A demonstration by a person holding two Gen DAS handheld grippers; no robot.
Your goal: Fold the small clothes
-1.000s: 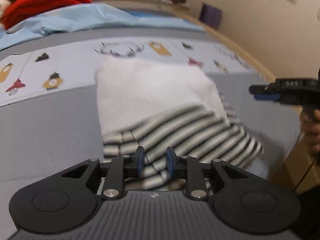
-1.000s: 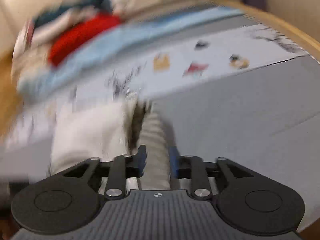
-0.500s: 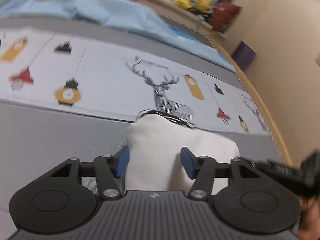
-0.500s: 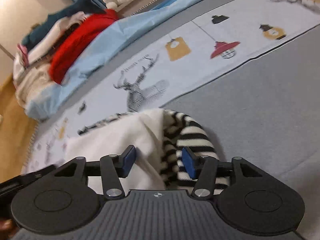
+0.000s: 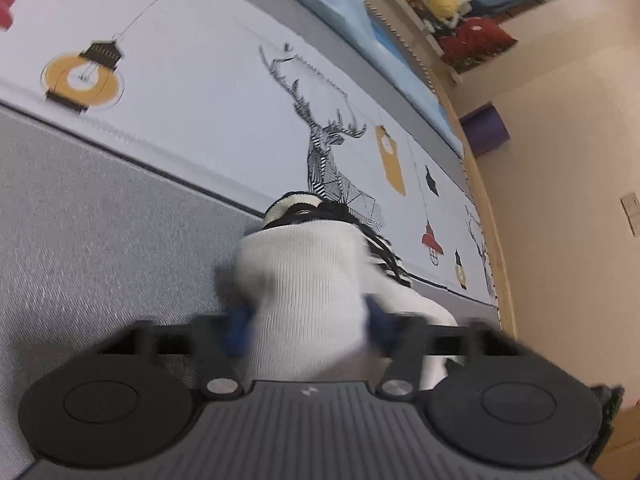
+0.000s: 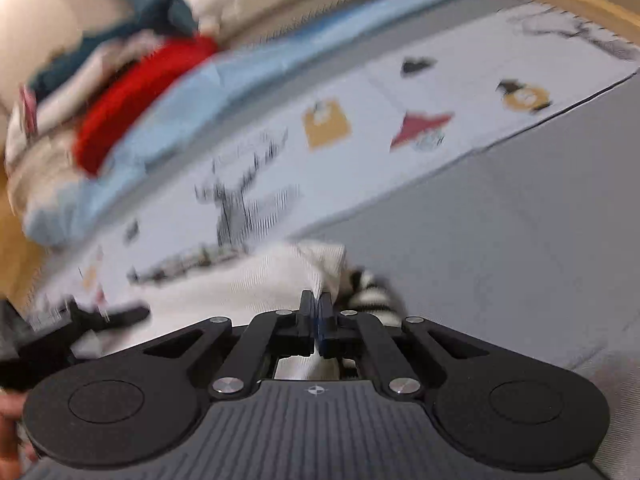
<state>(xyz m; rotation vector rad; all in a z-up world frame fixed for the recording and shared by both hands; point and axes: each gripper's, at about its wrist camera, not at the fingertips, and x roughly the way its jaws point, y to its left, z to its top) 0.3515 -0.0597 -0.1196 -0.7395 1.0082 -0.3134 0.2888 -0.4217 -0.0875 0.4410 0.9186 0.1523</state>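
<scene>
My right claw (image 6: 319, 312) is closed on the edge of the white garment (image 5: 308, 280) lying on the bed cover (image 5: 100, 216). My left claw (image 5: 306, 322) is closing around its folded part. It looks soft and light; I judge edges best to hold.

Both grippers tilt down over the white garment (image 5: 308, 280): the left gripper (image 5: 306, 326) is closing around its bunched end, while the right gripper (image 6: 316, 308) is clamped on a fold.

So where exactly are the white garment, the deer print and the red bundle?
white garment (image 5: 308, 280), left wrist view, on its ribbed white middle.
deer print (image 5: 326, 148), left wrist view, on the deer's neck.
red bundle (image 6: 136, 96), right wrist view, on the middle of the blurred red fabric.
</scene>
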